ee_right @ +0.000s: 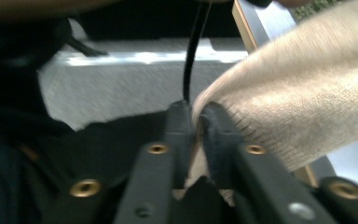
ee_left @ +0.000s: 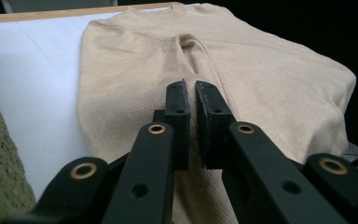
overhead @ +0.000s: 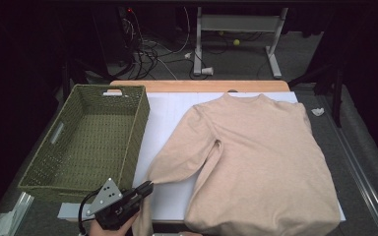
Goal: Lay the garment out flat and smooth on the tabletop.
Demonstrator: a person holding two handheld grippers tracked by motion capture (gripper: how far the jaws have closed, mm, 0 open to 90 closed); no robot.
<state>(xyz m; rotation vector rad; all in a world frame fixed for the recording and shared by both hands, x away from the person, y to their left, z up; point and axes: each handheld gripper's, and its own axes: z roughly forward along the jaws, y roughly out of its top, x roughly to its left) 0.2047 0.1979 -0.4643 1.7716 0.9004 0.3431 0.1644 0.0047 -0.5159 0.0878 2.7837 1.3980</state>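
A beige sweater (overhead: 261, 152) lies flat on a white board (overhead: 165, 113), its left sleeve running down toward the near edge. My left gripper (overhead: 147, 187) is at the near left, held in a hand, with its tips at the end of that sleeve. In the left gripper view the jaws (ee_left: 191, 91) stand almost together with sleeve fabric (ee_left: 135, 70) pinched between the pads. In the right gripper view my right gripper (ee_right: 196, 114) is shut on a folded edge of the sweater (ee_right: 307, 102), which bunches up to the right of the jaws.
A green woven basket (overhead: 138, 132) stands at the left of the board, close to the left gripper, and its wall (ee_left: 0, 163) edges the left gripper view. A black cable (ee_right: 193, 51) hangs ahead of the right jaws. Behind the table are floor cables and a grey frame (overhead: 236, 24).
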